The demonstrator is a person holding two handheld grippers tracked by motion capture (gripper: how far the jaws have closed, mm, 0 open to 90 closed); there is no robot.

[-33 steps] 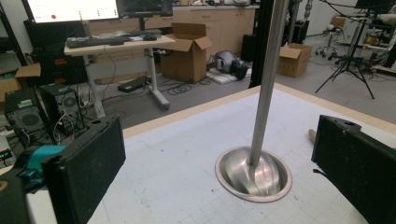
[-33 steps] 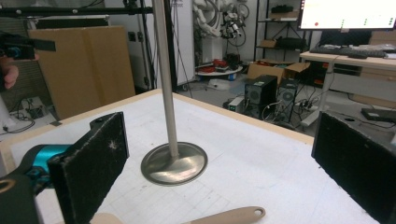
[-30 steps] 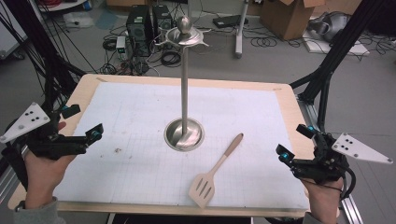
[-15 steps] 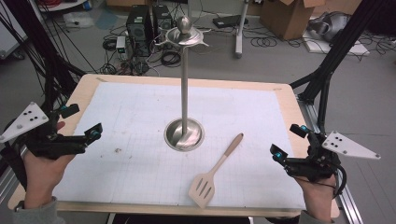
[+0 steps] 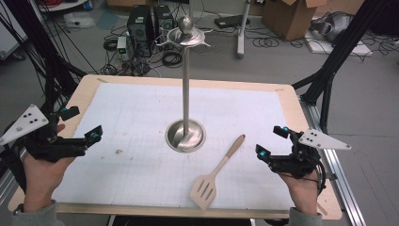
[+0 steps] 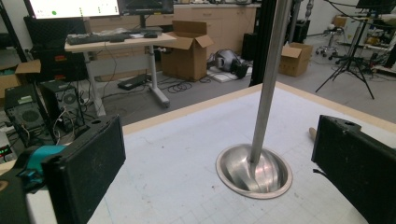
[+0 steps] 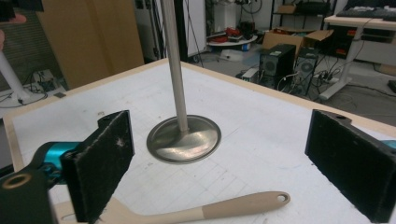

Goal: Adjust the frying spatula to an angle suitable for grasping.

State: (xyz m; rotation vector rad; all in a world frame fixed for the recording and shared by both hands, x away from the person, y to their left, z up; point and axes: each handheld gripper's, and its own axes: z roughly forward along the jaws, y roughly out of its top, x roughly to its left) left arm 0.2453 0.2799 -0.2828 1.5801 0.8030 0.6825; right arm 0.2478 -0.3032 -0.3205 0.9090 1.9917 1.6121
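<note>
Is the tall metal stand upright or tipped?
Upright: the tall metal stand rises straight from its round base, flat on the white mat.

**Two black hand-held tools, grey-sleeved wearer**

The left tool [image 5: 80,127] was a black frame with teal fittings near its jaws and a pale grey three-cornered plate [image 5: 22,123] dotted with small dark holes on top. The right tool [image 5: 272,143] matched it: black body, teal accents, its own grey plate [image 5: 324,140], and a black cable looped beside the wrist. Each jaw carried a flat black pad [image 7: 103,163] with a rough, speckled face. Grey sleeve cuffs [image 5: 35,218] showed at both wrists.
</note>
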